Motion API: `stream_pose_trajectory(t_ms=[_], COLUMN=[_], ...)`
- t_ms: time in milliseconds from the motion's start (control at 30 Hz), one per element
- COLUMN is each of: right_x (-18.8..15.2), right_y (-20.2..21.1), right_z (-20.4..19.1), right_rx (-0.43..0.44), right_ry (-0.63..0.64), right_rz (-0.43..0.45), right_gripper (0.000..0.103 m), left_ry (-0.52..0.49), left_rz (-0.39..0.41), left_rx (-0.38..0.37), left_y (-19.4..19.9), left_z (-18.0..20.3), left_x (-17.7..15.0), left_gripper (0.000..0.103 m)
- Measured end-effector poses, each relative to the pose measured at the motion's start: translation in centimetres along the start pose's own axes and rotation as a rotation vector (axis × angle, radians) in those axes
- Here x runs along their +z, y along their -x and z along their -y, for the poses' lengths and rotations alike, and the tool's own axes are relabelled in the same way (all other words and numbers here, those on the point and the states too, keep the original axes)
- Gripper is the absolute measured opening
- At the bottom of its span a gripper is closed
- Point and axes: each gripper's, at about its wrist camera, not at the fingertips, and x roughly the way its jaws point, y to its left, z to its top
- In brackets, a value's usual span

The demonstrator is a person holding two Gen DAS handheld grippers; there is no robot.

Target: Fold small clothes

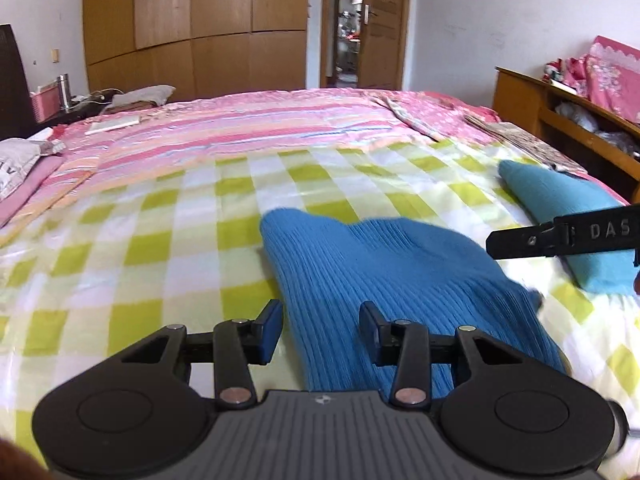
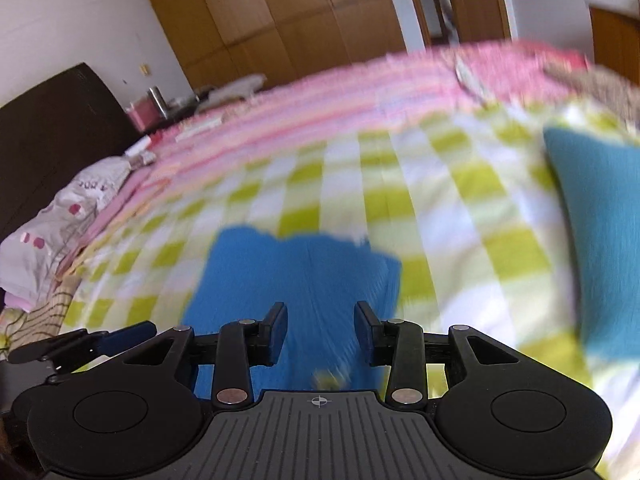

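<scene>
left gripper [image 1: 320,330]: fingers wide, holding nothing, over sweater's near left edge | sweater [image 1: 396,280]: blue ribbed knit, flat on checked sheet [image 1: 160,240] of bed | right gripper [image 2: 321,332]: fingers wide, empty, above sweater; view blurred | teal garment [image 1: 568,208]: lies right, apart

Bed [image 1: 160,216] fills both views, covered by green-and-white checked sheet [image 1: 140,240] over near half, pink striped sheet [image 1: 248,128] at 12 o'clock. Blue ribbed knit garment [image 1: 380,272] flat on checked sheet, centre. Teal folded cloth [image 1: 568,208] at 3 o'clock, apart from garment. Pillow [image 1: 16,164] at 9 o'clock edge. White flat box [image 1: 114,123] at 11 o'clock.
</scene>
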Motion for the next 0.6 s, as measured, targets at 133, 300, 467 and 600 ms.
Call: stream_pose_trajectory(t_ms=[133, 300, 467, 600], right_x=[0.6, 0.0, -0.9, -1.1], right_y=[-2.3, -5.0, -6.4, -6.3], right_z=[-1.1, -1.5, 0.2, 0.7], right_rx=[-0.013, -0.062, -0.094, -0.088], right_ry=[0.036, 0.097, 0.08, 0.064], right_rz=[-0.004, -0.028, -0.056, -0.052], right_gripper=[0.033, 0.03, 0.028, 0.028], left_ry=[-0.005, -0.004, -0.011, -0.022], left_rz=[-0.011, -0.03, -0.045, -0.049], left_rx=[0.046, 0.06, 0.057, 0.066], left_y=[-1.5, -3.0, -3.8, -3.8], left_z=[0.2, 0.3, 0.6, 0.9], left_x=[0.7, 0.8, 0.5, 0.5], left_gripper=[0.046, 0.046, 0.046, 0.046])
